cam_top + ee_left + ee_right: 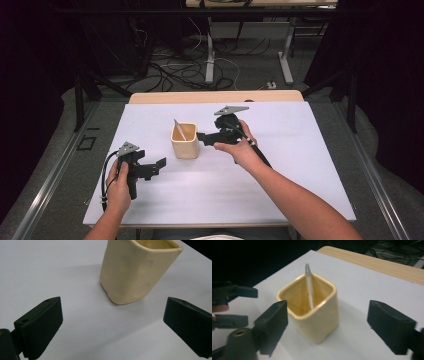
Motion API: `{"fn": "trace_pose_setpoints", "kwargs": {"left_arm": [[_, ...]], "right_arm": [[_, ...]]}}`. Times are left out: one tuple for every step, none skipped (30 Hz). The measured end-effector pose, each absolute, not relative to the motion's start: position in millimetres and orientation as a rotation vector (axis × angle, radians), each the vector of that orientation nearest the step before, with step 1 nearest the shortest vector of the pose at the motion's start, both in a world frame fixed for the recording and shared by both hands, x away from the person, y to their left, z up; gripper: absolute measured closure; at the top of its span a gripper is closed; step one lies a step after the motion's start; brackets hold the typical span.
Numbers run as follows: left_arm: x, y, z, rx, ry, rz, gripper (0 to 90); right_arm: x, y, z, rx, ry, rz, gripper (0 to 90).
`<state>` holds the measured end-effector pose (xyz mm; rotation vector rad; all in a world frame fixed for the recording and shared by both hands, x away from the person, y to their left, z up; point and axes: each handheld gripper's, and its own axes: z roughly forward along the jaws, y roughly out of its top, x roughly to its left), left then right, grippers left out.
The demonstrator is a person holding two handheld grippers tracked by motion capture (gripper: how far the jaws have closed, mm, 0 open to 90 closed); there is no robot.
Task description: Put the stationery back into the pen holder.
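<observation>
A cream square cup (185,141) stands mid-table (280,165), with a thin white stick (309,287) leaning inside. The right gripper (329,325) is spread wide beside it, grasping nothing; the left gripper (112,325), near left, is likewise released and empty.

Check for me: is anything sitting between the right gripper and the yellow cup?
Nothing visible does. The right gripper is open, its jaws apart on either side of the cup with bare white table between. The thin white stick stands inside the cup, not in the path.
</observation>
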<state>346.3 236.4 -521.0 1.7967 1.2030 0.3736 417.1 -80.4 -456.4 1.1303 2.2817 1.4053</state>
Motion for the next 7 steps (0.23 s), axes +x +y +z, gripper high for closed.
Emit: {"fn": "trace_pose_setpoints", "kwargs": {"left_arm": [[346, 237, -520, 1.808, 1.201, 0.362, 2.2], [346, 237, -521, 1.800, 1.204, 0.371, 2.2], [347, 237, -521, 1.801, 1.205, 0.370, 2.2], [347, 237, -521, 1.801, 1.210, 0.369, 2.2], [347, 237, -521, 1.792, 1.212, 0.375, 2.2], [347, 237, -521, 1.792, 1.212, 0.375, 2.2], [347, 237, -521, 1.792, 1.212, 0.376, 2.1]], "right_arm": [[415, -85, -459, 1.126, 2.272, 1.398, 14.7], [412, -90, -461, 1.133, 2.263, 1.392, 14.3], [411, -94, -464, 1.142, 2.248, 1.389, 13.2], [409, -99, -467, 1.155, 2.228, 1.384, 12.4], [407, -103, -470, 1.171, 2.211, 1.369, 12.2], [404, -108, -473, 1.170, 2.202, 1.351, 11.1], [402, -114, -476, 1.169, 2.200, 1.335, 7.9]]}}
